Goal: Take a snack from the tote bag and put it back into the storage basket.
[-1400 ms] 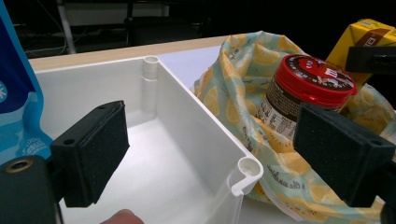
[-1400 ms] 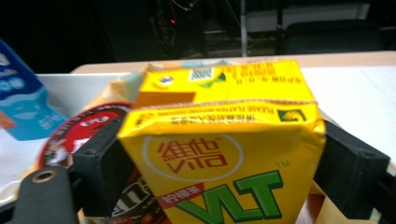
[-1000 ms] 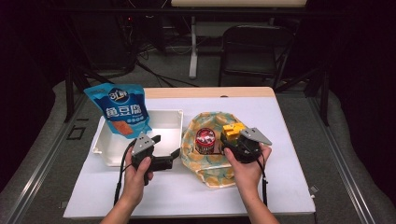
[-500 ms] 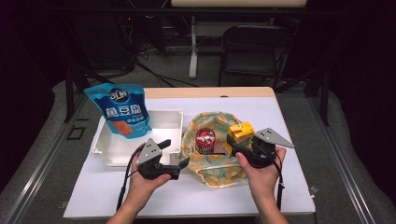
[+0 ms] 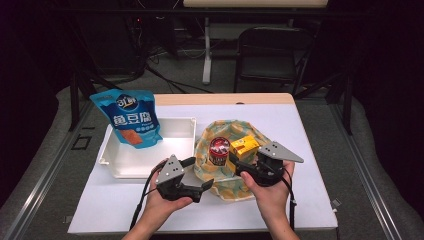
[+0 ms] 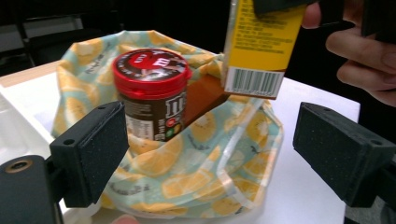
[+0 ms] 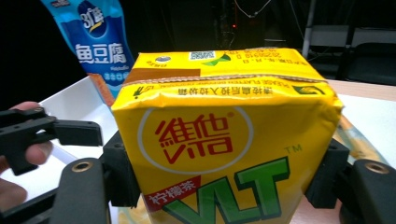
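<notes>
- Right gripper view: right gripper [image 7: 224, 186] clamped on the yellow drink carton [image 7: 224, 140], pads on both side faces, carton upright, centre frame.
- High view: carton [image 5: 243, 146] sits at the right edge of the lemon-print bag [image 5: 227, 172], mid-frame; in the left gripper view its base hangs clear above the cloth, so I judge it mid-lift out of the bag.
- Left gripper [image 5: 192, 175] has jaws apart, nothing between them, just left of the bag, aimed at the red-lidded jar [image 6: 152, 95].
- Next, probably: carry the carton left to the white tray [image 5: 112, 155]; needs to clear the bag rim and jar.
- Materials: carton is glossy coated paperboard, boxy, folded top seam; bag is soft, slumped fabric; jar is rigid plastic, cylindrical; blue pouch [image 5: 131, 117] is shiny film, standing in the tray.
</notes>
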Demonstrator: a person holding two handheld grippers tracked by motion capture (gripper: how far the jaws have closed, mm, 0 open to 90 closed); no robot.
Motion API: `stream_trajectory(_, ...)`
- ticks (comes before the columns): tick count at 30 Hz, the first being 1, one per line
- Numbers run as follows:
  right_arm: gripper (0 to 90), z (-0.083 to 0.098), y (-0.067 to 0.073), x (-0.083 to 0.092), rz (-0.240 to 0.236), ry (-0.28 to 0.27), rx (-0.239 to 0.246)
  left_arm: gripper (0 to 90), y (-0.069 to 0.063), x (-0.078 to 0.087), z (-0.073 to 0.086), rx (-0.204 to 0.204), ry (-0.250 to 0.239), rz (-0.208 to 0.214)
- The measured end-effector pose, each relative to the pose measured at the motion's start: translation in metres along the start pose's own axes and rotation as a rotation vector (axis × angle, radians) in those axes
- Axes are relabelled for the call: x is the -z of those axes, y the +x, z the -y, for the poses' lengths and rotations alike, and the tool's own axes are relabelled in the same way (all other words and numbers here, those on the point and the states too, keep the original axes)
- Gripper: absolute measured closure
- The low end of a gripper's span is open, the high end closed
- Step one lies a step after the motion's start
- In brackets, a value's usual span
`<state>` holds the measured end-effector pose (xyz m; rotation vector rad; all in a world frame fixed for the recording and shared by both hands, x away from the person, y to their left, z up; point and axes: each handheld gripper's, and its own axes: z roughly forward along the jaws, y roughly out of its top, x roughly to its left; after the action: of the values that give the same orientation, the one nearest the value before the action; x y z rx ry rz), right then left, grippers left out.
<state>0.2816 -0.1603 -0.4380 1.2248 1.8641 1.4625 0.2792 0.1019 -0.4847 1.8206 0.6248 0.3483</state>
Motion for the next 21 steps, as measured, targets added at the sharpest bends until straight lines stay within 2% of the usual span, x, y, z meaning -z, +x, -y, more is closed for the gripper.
stream_trajectory(1,29.3,0.000,0.002,0.000,-0.005,0.003,-0.002,10.6,0.000,0.000,0.000,-0.002,0.002,0.026)
stream_trajectory(9,29.2,0.001,0.016,-0.002,-0.039,0.001,0.011,13.6,-0.006,-0.002,-0.001,0.004,-0.009,0.049)
stream_trajectory(10,29.3,0.001,0.017,-0.002,-0.044,0.003,0.015,14.3,-0.008,-0.002,-0.001,0.002,-0.010,0.030)
stream_trajectory(12,29.3,0.001,0.019,-0.002,-0.050,0.001,0.016,14.8,-0.009,-0.003,-0.001,-0.003,-0.007,0.059)
stream_trajectory(13,29.3,0.001,0.020,-0.002,-0.055,0.003,0.018,14.7,-0.011,-0.003,-0.001,-0.003,-0.010,0.041)
stream_trajectory(14,29.3,0.001,0.021,-0.002,-0.058,0.003,0.018,14.7,-0.010,-0.003,-0.001,-0.007,-0.006,0.064)
stream_trajectory(15,29.2,0.001,0.023,-0.003,-0.059,0.002,0.019,14.8,-0.011,-0.004,-0.002,-0.005,-0.008,0.061)
stream_trajectory(16,29.2,0.001,0.024,-0.004,-0.063,0.000,0.019,14.8,-0.013,-0.004,-0.002,-0.009,-0.009,0.040)
stream_trajectory(18,29.3,0.002,0.026,-0.005,-0.067,0.002,0.025,15.1,-0.014,-0.005,-0.002,-0.010,-0.011,0.035)
stream_trajectory(21,29.3,0.003,0.028,-0.006,-0.070,0.005,0.025,15.2,-0.015,-0.006,-0.002,-0.014,-0.004,0.050)
